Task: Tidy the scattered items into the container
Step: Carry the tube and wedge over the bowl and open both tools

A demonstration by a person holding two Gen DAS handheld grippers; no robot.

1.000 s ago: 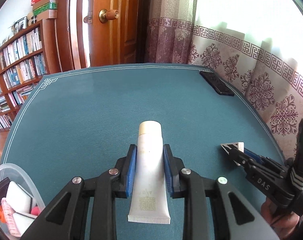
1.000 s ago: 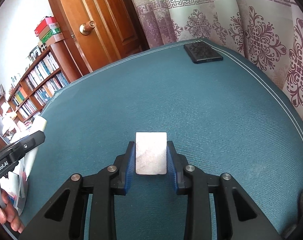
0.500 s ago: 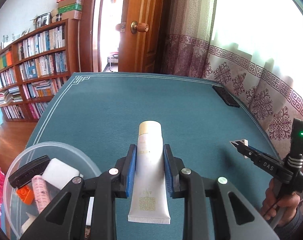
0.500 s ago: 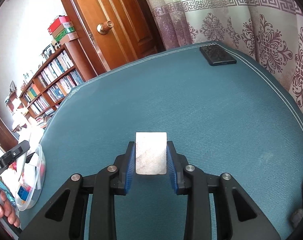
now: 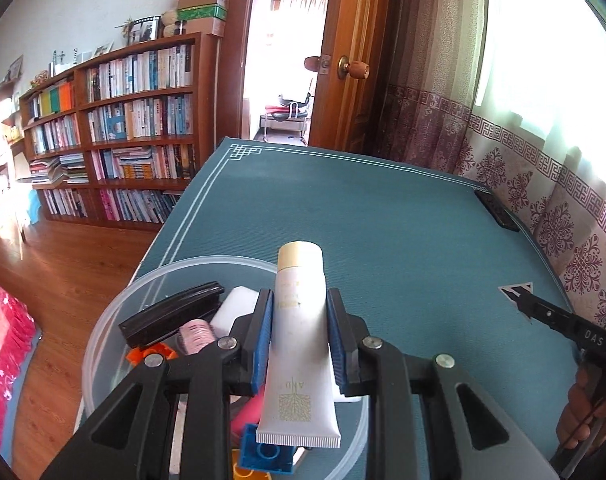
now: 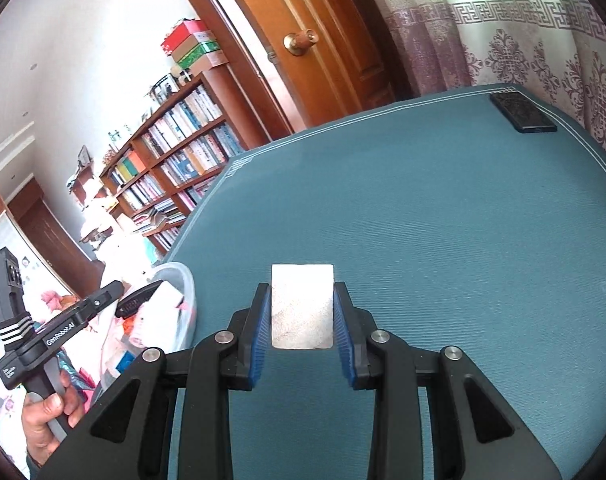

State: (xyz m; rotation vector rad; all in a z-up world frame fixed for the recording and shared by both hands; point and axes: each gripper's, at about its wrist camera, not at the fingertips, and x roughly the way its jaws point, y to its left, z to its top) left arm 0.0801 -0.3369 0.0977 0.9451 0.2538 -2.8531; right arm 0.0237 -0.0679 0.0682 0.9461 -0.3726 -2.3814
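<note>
My left gripper [image 5: 299,300] is shut on a white cream tube [image 5: 299,344] with a beige cap, held over the right side of the clear round plastic container [image 5: 103,328]. Inside the container lie a black case [image 5: 171,314], a pink roll [image 5: 197,334], a white block [image 5: 235,304], an orange piece and a blue brick [image 5: 265,456]. My right gripper [image 6: 302,296] is shut on a flat silver-white card [image 6: 302,306], above the teal table. The container [image 6: 183,292] shows at the left of the right wrist view, with the left gripper [image 6: 103,300] above it.
A black phone [image 5: 497,210] [image 6: 521,112] lies at the far right edge of the teal table [image 5: 363,208]. The table's left edge drops to a wooden floor by the bookshelves [image 5: 115,128]. A door and patterned curtains stand behind the table.
The left gripper has swung left with the tube, from over bare table to above the container. The right gripper keeps its card and has turned a little left.
</note>
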